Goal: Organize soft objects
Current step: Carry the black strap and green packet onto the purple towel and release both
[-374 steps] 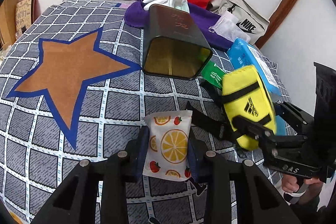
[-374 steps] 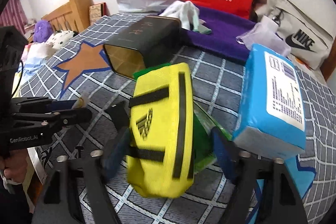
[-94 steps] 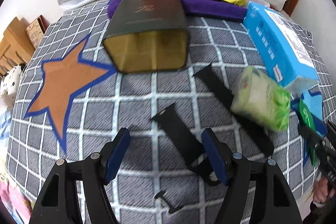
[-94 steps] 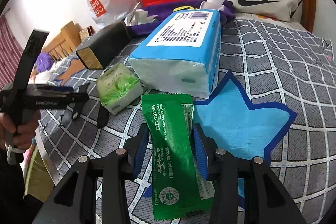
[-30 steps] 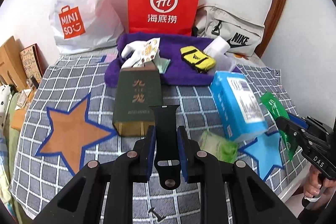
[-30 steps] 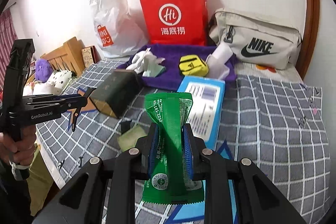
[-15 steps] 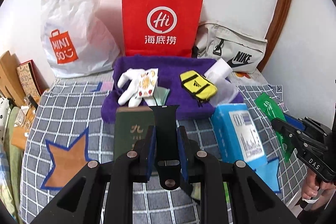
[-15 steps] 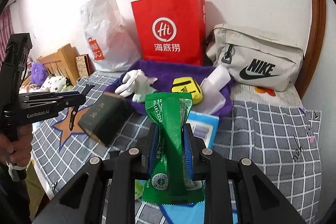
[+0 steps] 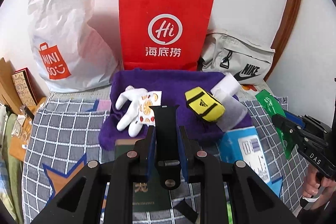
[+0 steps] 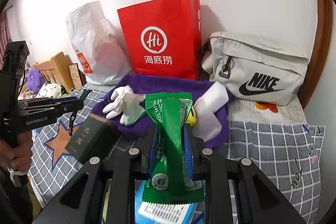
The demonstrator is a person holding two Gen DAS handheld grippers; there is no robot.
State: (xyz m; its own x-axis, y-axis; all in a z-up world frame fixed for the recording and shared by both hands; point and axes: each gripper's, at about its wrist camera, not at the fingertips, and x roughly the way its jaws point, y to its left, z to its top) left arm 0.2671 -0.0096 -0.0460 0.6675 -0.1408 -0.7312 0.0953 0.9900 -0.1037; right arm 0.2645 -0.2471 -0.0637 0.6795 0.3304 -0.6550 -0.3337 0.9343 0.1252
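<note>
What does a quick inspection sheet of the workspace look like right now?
Surface: checked bedspread with star patches.
Job's things: purple towel holds white glove, fruit-print packet, yellow pouch; black strap and green packet are held.
Clutter: dark box, blue tissue pack.
Grippers: left gripper shut on the strap; right gripper shut on the green packet.
Cables: nothing seen.
Surroundings: red paper bag, white Miniso bag, Nike bag, wall.
</note>
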